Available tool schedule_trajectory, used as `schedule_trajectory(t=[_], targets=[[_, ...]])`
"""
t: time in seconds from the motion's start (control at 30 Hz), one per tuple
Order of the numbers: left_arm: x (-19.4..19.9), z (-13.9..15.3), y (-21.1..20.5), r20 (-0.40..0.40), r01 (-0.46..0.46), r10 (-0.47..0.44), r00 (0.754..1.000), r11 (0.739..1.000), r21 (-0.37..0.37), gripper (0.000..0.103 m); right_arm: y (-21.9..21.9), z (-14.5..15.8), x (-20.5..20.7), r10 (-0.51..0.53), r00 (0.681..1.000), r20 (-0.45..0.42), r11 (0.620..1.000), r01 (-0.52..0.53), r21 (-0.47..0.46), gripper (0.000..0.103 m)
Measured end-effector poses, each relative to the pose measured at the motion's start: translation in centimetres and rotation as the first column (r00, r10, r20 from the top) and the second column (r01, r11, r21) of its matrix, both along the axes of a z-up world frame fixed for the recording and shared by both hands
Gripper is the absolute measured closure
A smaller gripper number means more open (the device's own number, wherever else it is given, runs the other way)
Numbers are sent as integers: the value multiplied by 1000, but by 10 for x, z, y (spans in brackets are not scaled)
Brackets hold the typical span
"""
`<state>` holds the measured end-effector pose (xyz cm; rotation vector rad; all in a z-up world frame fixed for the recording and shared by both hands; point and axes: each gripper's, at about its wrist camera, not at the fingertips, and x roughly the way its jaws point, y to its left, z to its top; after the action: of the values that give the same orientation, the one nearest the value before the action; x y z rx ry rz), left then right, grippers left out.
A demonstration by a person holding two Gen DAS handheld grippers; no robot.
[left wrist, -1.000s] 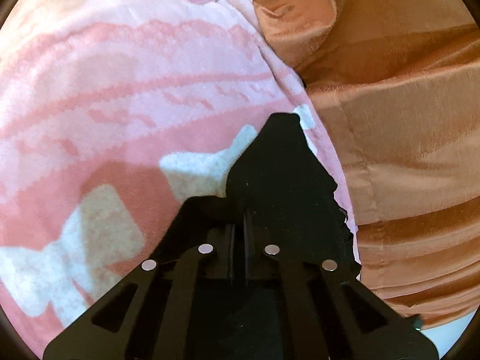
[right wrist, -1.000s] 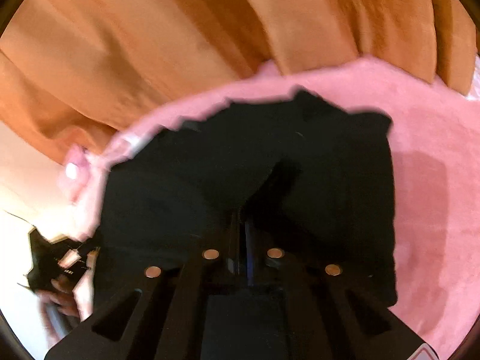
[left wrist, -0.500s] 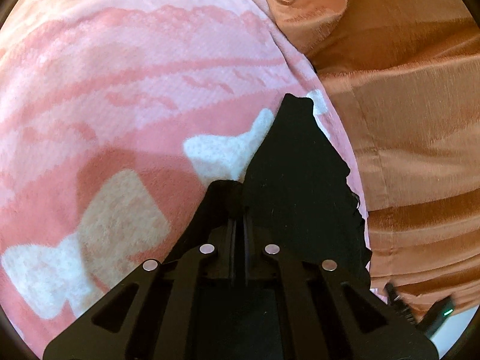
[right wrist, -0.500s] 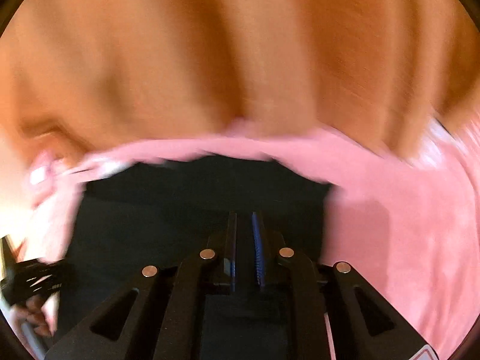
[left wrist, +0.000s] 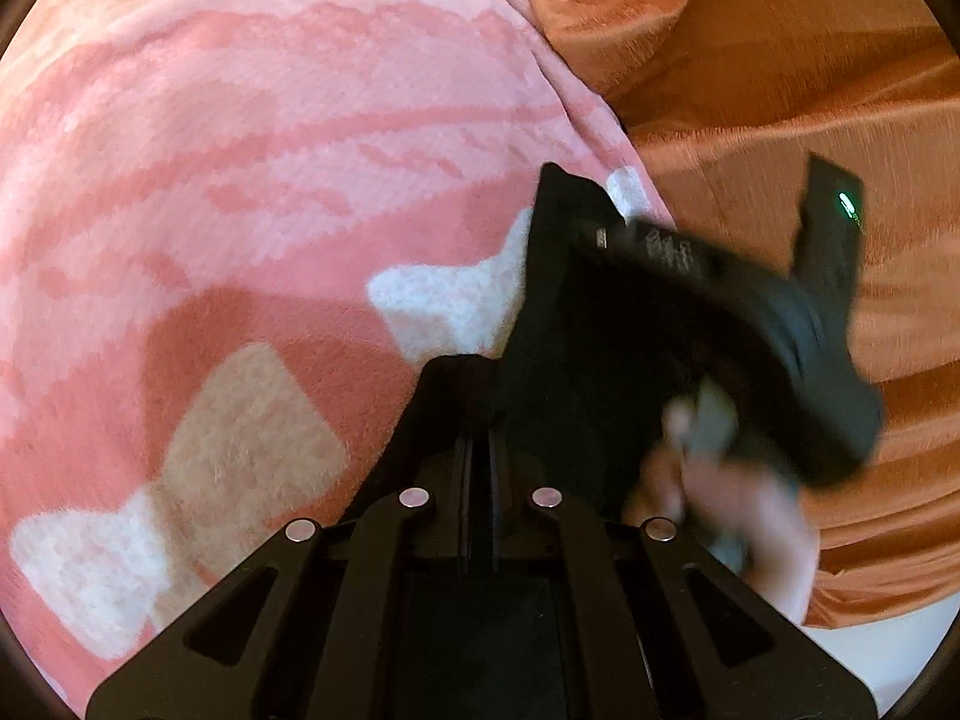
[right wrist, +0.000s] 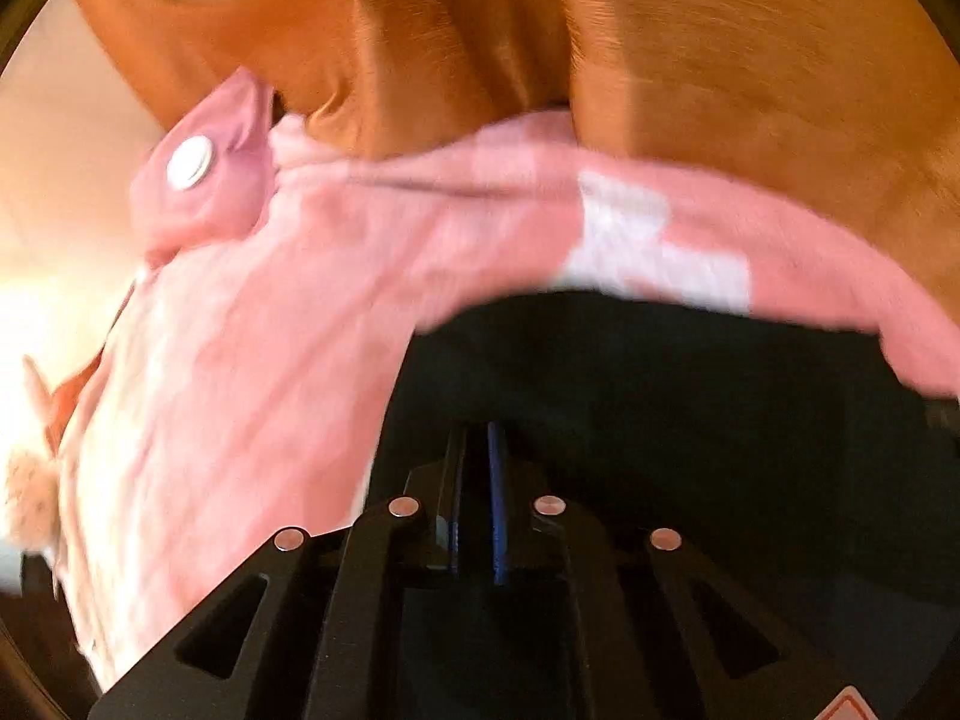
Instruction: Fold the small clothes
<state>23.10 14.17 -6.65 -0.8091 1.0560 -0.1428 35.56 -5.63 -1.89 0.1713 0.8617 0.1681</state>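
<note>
Though motion blurs the right tongs [right wrist: 477, 450], clenched empty, left tongs [left wrist: 477, 438] pinch the black garment [left wrist: 576, 324], its far edge hidden.

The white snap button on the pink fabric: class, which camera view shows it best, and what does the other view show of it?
The right wrist view. There the white snap button sits in plain sight on a pink tab at the upper left, only slightly blurred. The left wrist view shows the pink blanket and black garment, but no button.
</note>
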Motion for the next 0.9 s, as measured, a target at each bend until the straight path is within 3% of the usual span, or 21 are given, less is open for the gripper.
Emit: schedule_trajectory(t=[0.13, 0.2, 0.33, 0.43, 0.53, 0.57, 0.63, 0.7, 0.83, 0.9], targets=[[4, -3, 4, -17, -1, 0, 1000, 1000, -27, 99, -7, 6, 12, -40, 999, -34, 998, 41, 51, 103], [4, -3, 5, -23, -3, 2, 1000, 999, -40, 99, -10, 22, -15, -13, 1000, 15, 999, 12, 34, 103], [3, -2, 9, -19, 4, -5, 1000, 999, -37, 99, -59, 37, -115, -40, 996, 73, 999, 40, 0, 99], [0, -1, 12, -15, 2, -3, 1000, 1000, -24, 99, -135, 28, -208, -186, 982, 37, 980, 188, -69, 91], [-1, 0, 13, -16, -3, 3, 1000, 1000, -24, 99, -198, 20, -274, -349, 936, 32, 934, 351, -65, 70], [-2, 0, 14, -15, -2, 2, 1000, 1000, -22, 99, -212, 17, -283, -380, 925, 25, 924, 380, -32, 64], [-2, 0, 13, -12, -7, 7, 1000, 1000, -15, 99, -241, 8, -295, -424, 906, 9, 902, 421, 94, 61], [-5, 1, 14, -7, -13, 13, 1000, 1000, -7, 99, -254, -1, -293, -424, 906, 0, 895, 419, 157, 57], [-4, 4, 9, -5, -31, 31, 999, 999, 24, 99, -250, -19, -269, -412, 910, -42, 890, 412, 196, 55], [-1, 7, 4, 3, -25, 25, 1000, 998, 58, 100, -243, -16, -263, -404, 915, -17, 897, 400, 189, 55]])
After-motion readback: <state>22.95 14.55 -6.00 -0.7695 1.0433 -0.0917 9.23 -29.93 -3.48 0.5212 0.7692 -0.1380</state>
